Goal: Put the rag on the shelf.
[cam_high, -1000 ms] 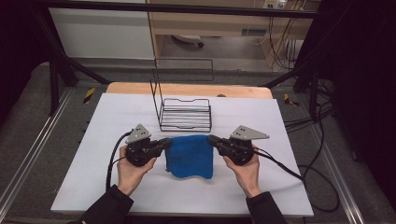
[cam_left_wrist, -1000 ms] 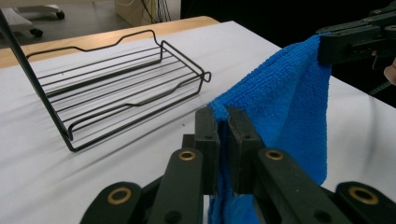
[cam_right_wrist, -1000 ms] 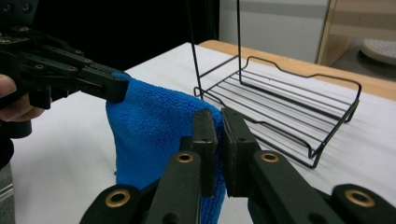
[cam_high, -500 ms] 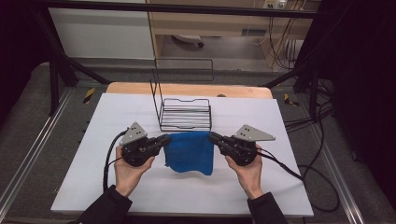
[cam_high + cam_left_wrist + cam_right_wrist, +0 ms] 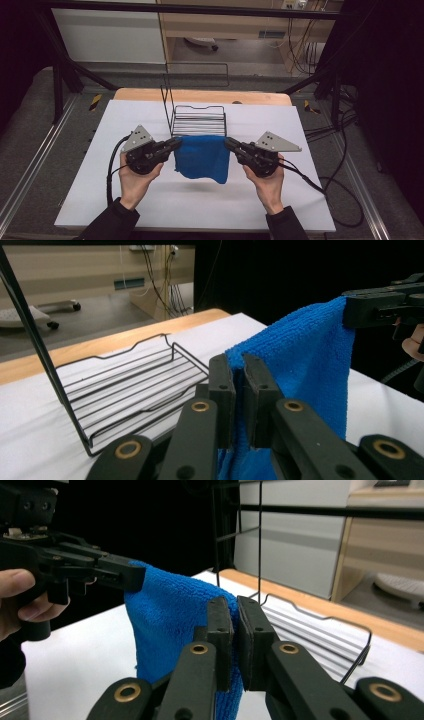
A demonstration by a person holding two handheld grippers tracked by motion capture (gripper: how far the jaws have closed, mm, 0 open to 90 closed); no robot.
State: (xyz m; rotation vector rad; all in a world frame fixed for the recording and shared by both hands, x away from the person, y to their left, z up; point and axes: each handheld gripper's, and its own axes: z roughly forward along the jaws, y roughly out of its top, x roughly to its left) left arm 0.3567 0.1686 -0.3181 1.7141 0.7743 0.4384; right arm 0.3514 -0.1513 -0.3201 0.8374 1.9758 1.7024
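Observation:
A blue cloth (image 5: 202, 157) hangs above the white table top, stretched between the two grippers. My left gripper (image 5: 176, 143) is shut on the cloth's left upper corner, my right gripper (image 5: 229, 143) on its right upper corner. In the left gripper view the jaws pinch the blue cloth (image 5: 300, 360) at their tips (image 5: 239, 365), and the other gripper holds the far corner at the upper right. In the right gripper view the jaws (image 5: 235, 607) clamp the cloth (image 5: 170, 625), and the other gripper grips its far edge at the left. A black wire basket (image 5: 198, 120) stands just behind the cloth.
The wire basket (image 5: 125, 385) has a tall handle rising at its left side (image 5: 166, 107). A wooden strip (image 5: 200, 96) runs along the table's far edge. Cables trail from both grippers; the right one loops off the table's right side (image 5: 320, 187).
Both grippers have risen with the cloth held between them, so it hangs higher above the table and nearer the basket's front.

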